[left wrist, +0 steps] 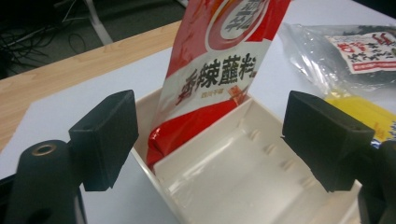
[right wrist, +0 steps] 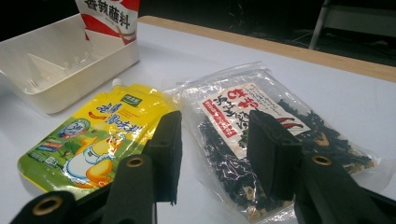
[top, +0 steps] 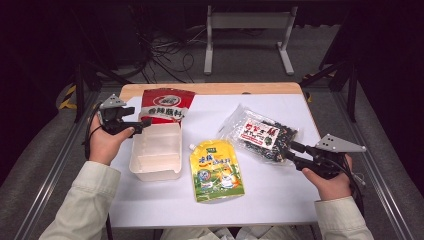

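Observation:
A white divided bin (top: 155, 155) sits left of centre, and a red seasoning pouch (top: 166, 106) stands tilted in its far compartment. My left gripper (top: 140, 116) hovers at the bin's far left corner. In the left gripper view it (left wrist: 215, 140) stands open, with the bin (left wrist: 243, 182) and the red pouch (left wrist: 219, 70) framed between its jaws. A yellow spouted pouch (top: 216, 171) lies flat mid-table. A clear bag of dark dried food (top: 261, 132) lies to the right. My right gripper (top: 291, 151) is open at that bag's near right corner, its jaws (right wrist: 217, 154) straddling the bag's edge (right wrist: 233, 140).
A white sheet (top: 270, 195) covers the table, with wood showing along the far edge (top: 210, 89). Beyond it, cables and a metal stand (top: 247, 22) lie on the dark floor. Metal rails run along both sides of the table.

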Demonstrator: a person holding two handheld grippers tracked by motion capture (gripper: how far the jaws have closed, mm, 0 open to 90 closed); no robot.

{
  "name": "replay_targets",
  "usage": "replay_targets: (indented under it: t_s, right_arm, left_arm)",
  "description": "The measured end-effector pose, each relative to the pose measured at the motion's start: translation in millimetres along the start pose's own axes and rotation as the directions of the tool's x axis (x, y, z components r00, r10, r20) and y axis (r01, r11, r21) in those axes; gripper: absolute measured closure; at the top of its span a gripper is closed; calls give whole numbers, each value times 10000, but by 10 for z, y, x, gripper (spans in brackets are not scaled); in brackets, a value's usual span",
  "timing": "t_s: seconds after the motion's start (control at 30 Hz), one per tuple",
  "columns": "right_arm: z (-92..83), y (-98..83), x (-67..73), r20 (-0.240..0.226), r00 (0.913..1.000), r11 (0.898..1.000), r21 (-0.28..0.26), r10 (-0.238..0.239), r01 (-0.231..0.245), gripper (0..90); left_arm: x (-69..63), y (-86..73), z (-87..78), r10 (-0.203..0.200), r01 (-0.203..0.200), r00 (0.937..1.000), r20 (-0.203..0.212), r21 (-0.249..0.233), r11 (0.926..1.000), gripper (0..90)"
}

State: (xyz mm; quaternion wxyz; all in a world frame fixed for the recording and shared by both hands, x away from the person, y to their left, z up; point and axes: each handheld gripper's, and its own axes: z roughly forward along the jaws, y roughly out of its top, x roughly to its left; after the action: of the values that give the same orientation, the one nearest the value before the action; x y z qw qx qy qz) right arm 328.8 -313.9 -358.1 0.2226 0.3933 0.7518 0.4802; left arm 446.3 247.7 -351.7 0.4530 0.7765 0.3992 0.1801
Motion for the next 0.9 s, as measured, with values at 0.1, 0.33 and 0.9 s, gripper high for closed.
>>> replay_targets:
  t_s: [0.1,0.33,0.9]
  right_arm:
    - [7,35,-52,-22,9999,9997,226,98,-97,544]
    - [75,102,-143,-187,9997,9981,596,142,-131,516]
    - [335,209,-346,-573,9980,9945,1001,-250,306,477]
  left_arm:
    - [-87,-53,-121,-168,172,9995,275,-154,9997,177]
    - [-265,-167,-275,-279,286,9992,275,-252,9993,167]
    - [-586,-532,-612,-514,519,9980,372,-133,9986,159]
